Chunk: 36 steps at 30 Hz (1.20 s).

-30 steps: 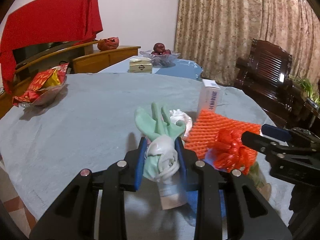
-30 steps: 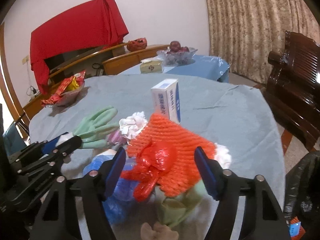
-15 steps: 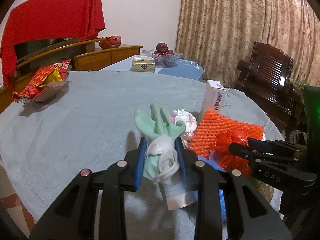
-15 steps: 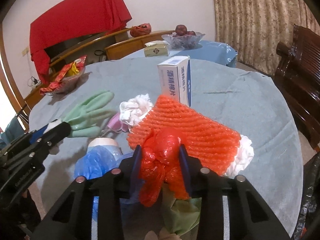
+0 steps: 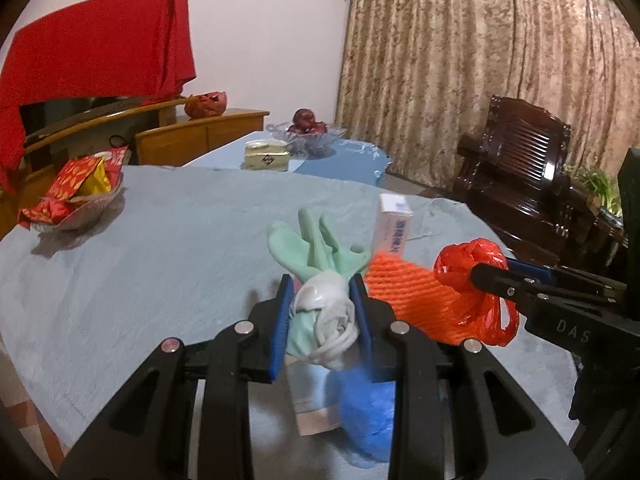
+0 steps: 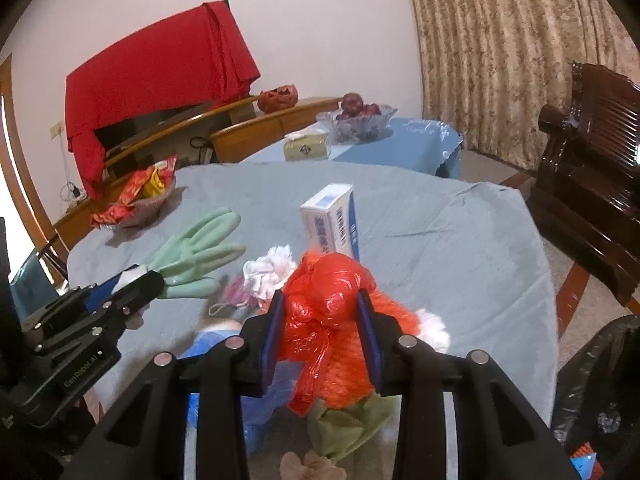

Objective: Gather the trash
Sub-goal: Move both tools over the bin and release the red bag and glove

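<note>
Reading "DAS" on the right tongs [image 6: 322, 330] body, "GenRobot.AI" on the left tongs [image 5: 322, 316]; the white box [image 6: 331, 224] has blue print I can't make out. My left tongs are clenched on a green glove [image 5: 316, 252], my right tongs clamped on a red plastic bag [image 6: 326, 296], both lifted off the counter [image 5: 160, 248]. Orange foam net [image 5: 404, 292], white wad [image 6: 268, 270] and blue wrapper [image 5: 366, 412] crowd the near edge; far half of the grey-blue cloth is open. Snack bowl [image 5: 76, 204] sits at the left rim. Black bin bag [image 6: 592, 384] hangs beside the right edge.
</note>
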Each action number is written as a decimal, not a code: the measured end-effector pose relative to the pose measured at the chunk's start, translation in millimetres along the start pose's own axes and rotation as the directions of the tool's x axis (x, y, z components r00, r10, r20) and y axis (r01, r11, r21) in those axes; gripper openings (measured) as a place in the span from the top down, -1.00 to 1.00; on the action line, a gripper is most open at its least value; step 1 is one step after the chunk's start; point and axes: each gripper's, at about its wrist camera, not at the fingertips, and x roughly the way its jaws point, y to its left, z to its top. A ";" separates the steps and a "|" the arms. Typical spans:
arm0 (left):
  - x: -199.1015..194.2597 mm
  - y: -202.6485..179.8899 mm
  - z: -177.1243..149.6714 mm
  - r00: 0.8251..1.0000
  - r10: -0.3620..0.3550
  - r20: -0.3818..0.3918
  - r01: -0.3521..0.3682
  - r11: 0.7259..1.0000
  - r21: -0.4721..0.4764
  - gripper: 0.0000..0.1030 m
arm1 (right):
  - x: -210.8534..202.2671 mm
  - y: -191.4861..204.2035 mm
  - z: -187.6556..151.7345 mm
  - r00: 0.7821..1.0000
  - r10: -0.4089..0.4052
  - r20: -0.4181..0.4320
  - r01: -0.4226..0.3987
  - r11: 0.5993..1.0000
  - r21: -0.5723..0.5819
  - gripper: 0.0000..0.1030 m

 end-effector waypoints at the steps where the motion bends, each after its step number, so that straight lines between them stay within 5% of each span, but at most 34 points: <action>1: -1.2 -4.9 1.5 1.000 -0.009 0.005 0.009 1.000 0.006 0.46 | -3.9 -2.5 1.1 1.000 -0.004 0.006 0.004 1.000 0.002 0.31; 21: -9.4 -117.3 10.2 0.975 -0.220 0.018 0.217 0.970 0.110 0.46 | -101.5 -75.4 0.7 0.979 -0.166 0.120 0.157 0.985 0.077 0.31; 36: -0.4 -236.2 -5.7 0.899 -0.436 -0.049 0.438 0.882 0.172 0.46 | -184.5 -169.1 -44.3 0.916 -0.391 0.086 0.370 0.909 0.192 0.31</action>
